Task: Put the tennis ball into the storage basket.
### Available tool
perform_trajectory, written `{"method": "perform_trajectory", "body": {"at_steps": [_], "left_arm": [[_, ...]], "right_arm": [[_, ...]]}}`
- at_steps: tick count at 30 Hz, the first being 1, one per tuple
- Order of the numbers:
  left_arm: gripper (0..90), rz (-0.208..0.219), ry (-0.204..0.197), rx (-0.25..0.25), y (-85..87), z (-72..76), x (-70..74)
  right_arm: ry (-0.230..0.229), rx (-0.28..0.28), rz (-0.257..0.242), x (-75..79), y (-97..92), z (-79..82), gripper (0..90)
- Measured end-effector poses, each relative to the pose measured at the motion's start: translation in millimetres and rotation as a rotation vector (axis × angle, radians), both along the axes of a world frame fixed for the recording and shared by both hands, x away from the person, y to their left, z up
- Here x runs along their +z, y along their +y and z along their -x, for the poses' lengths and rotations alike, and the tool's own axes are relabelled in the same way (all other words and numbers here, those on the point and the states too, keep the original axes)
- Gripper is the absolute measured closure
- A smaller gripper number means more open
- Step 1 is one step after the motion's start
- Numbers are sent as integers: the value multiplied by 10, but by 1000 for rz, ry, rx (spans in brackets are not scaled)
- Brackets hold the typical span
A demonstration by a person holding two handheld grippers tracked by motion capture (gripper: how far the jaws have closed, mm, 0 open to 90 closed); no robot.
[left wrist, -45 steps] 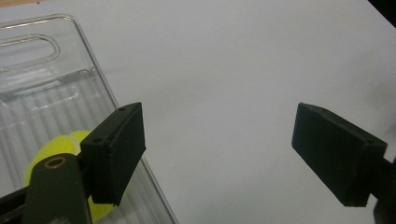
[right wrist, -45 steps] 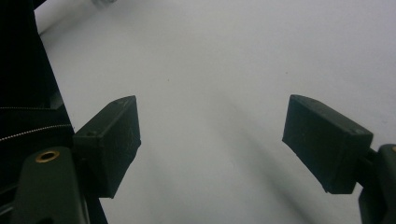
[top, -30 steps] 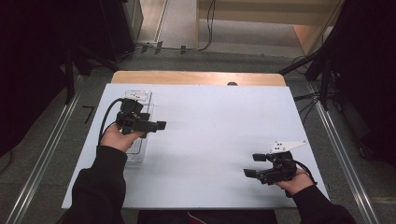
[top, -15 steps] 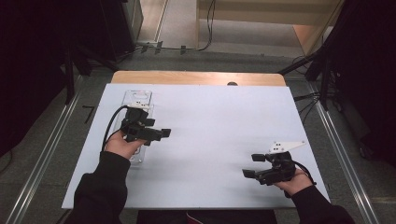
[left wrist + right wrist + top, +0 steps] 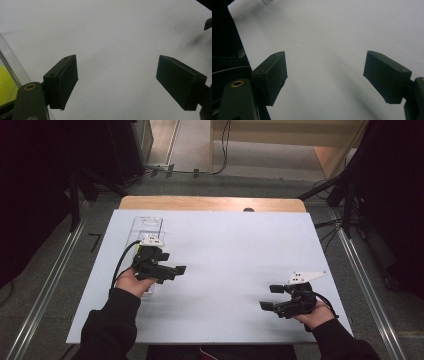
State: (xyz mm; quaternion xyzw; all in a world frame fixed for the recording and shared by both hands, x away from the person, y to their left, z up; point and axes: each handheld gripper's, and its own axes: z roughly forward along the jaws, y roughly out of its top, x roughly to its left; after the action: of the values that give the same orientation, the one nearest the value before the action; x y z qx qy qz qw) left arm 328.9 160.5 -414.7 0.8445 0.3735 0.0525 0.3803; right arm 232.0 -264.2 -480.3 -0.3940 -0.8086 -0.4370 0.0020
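1. A clear plastic container [image 5: 148, 229] lies on the left of the white table [image 5: 225, 250]; something yellow-green [image 5: 5, 86] shows inside it in the left gripper view.
2. The left gripper [image 5: 179, 269] hovers just beside the container, jaws spread, nothing between them.
3. The right gripper [image 5: 269, 297] sits well apart at the table's right front, jaws spread and empty.

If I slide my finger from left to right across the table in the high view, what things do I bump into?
Left tool, sitting over a clear plastic container at the left side of the white table → a wide bare stretch of table → right tool, with its grey three-cornered plate.
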Motion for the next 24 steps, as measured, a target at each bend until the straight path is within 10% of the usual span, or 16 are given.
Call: {"method": "perform_trajectory", "body": {"at_steps": [24], "left_arm": [[185,23,-7,-66,30,320,-154]], "right_arm": [[-5,-3,2,2,-9,1,171]]}}
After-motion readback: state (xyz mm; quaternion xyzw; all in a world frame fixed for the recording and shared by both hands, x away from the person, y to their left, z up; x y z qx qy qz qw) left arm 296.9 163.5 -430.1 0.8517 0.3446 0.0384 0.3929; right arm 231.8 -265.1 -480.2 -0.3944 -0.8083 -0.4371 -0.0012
